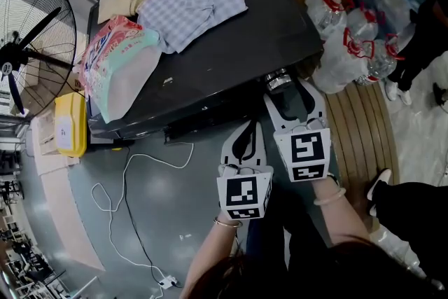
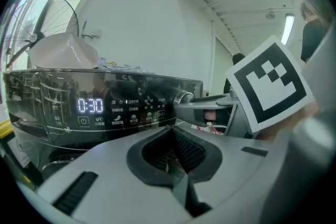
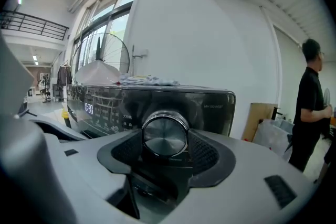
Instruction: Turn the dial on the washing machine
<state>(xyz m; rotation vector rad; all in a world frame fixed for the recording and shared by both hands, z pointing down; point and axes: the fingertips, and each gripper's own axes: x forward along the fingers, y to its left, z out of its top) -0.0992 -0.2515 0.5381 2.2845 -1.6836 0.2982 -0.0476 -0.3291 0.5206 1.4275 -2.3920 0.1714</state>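
1. Display point(image 2: 90, 105) on the washer point(image 1: 231, 45) panel, left of the dial point(image 2: 184, 98): glowing "0:30".
2. Just under the display: a power symbol point(image 2: 83, 120).
3. Between display and dial: rows of lit characters, too small to read. Nearest the dial is a play/pause symbol point(image 2: 160, 113).
4. Right of the dial: fine print point(image 3: 215, 106), illegible.
5. Bag point(image 1: 115, 52) on the washer top, far left of the dial: blue print, unreadable.
6. Left cube point(image 1: 244, 197) and right cube point(image 1: 306, 157), below the dial: black-and-white square markers.
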